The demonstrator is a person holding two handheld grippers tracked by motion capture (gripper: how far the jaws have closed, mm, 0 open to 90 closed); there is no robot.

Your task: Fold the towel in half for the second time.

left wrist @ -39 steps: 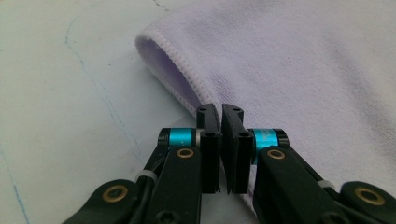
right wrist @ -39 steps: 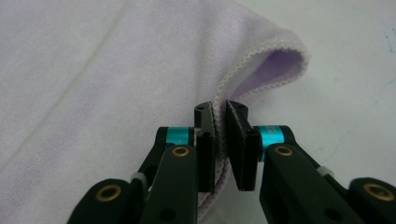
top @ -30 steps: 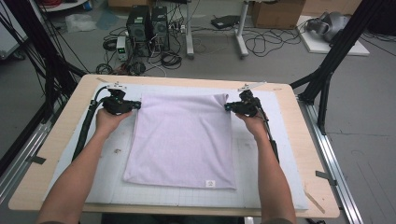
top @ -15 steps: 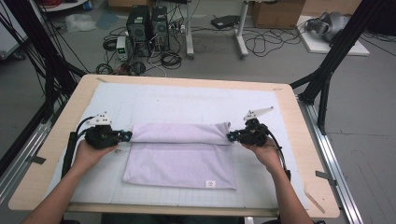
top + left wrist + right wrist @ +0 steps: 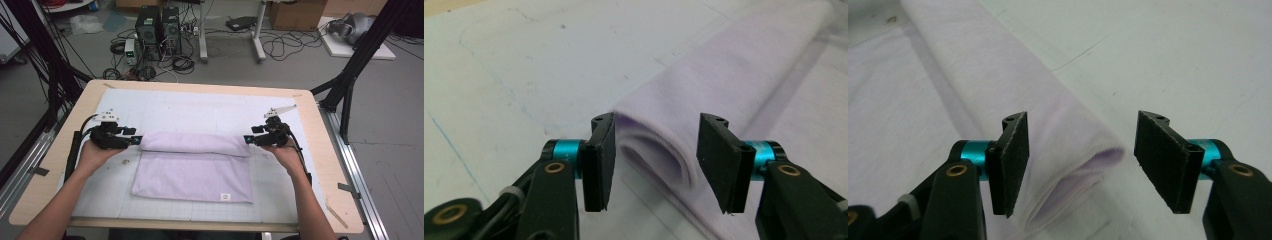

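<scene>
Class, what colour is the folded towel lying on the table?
Pale lilac towel, plain, with no pattern; clearest in the high view.

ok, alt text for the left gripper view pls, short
The left gripper has its two black jaws open around the folded end of a lilac cloth, the pads standing clear of the fabric after just opening. The cloth lies on a pale gridded mat, its fold running away toward the upper right.

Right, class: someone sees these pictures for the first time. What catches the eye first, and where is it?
The lilac towel in the middle of the white mat, its far part folded toward the person into a soft roll. Next, the left gripper and right gripper at the roll's two ends; their jaws have just been opening and stand apart, with the fold's ends between them but unpressed.
</scene>
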